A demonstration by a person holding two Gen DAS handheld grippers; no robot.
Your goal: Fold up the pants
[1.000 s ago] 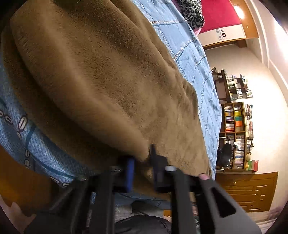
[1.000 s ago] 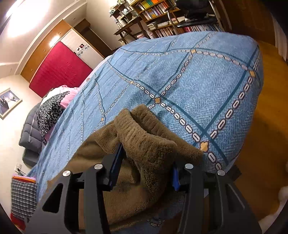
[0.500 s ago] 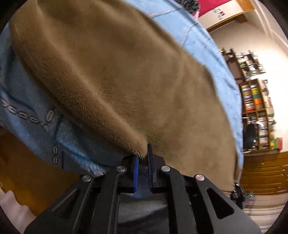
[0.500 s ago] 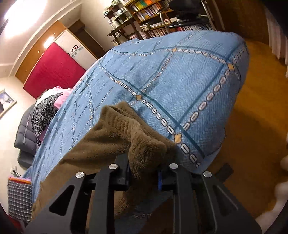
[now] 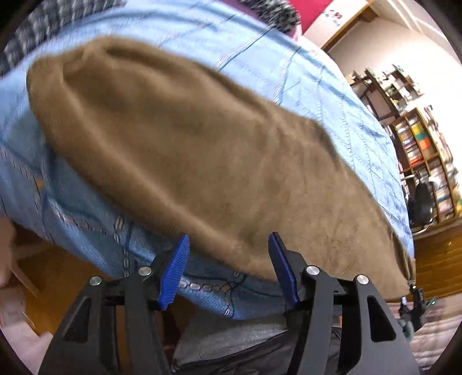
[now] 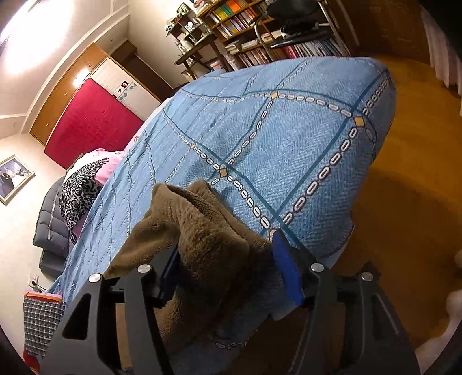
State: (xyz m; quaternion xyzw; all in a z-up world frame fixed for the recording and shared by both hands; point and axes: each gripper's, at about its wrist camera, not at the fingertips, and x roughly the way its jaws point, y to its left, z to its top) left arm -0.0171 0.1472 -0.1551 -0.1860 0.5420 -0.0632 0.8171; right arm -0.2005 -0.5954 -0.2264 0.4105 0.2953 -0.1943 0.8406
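Brown fleece pants lie spread across the blue patterned bedspread, reaching its near edge. My left gripper is open at that edge, its blue pads apart, with the hem of the pants just beyond them. In the right wrist view a bunched end of the pants sits between the spread blue pads of my right gripper, which is open. The cloth rests loosely against the left pad and hides it.
The bedspread hangs over the bed corner above an orange-brown floor. Bookshelves and a desk chair stand beyond the bed. A leopard-print cloth and a plaid cloth lie at the far side.
Both grippers were shut on the pants half a second ago and have opened. The left one has pulled back, so more of the spread pants shows.
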